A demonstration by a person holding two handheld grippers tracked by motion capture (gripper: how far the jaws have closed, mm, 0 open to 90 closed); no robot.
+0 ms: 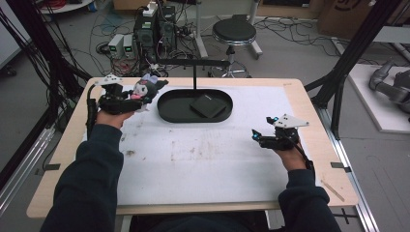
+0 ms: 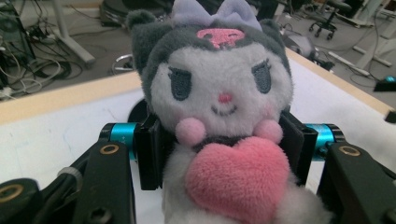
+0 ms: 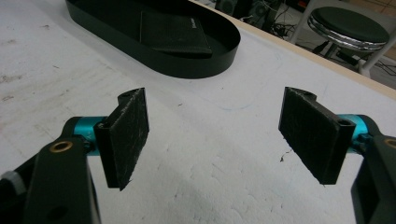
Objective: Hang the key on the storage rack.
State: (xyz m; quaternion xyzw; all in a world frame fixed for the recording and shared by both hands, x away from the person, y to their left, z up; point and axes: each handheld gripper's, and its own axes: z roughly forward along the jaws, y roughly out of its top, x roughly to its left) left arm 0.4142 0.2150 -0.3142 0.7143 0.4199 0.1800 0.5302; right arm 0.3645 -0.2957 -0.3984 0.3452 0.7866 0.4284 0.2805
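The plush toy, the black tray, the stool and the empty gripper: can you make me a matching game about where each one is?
Things:
1. plush toy
2. black tray
3. stool
4. flat black square

Places:
A. on the floor beyond the table
B. lying inside the tray
C. clamped between the left gripper jaws
D. on the white mat, at the far side of the table

Pairs: 1-C, 2-D, 3-A, 4-B.

The right gripper hovers open over the mat with nothing between its jaws.
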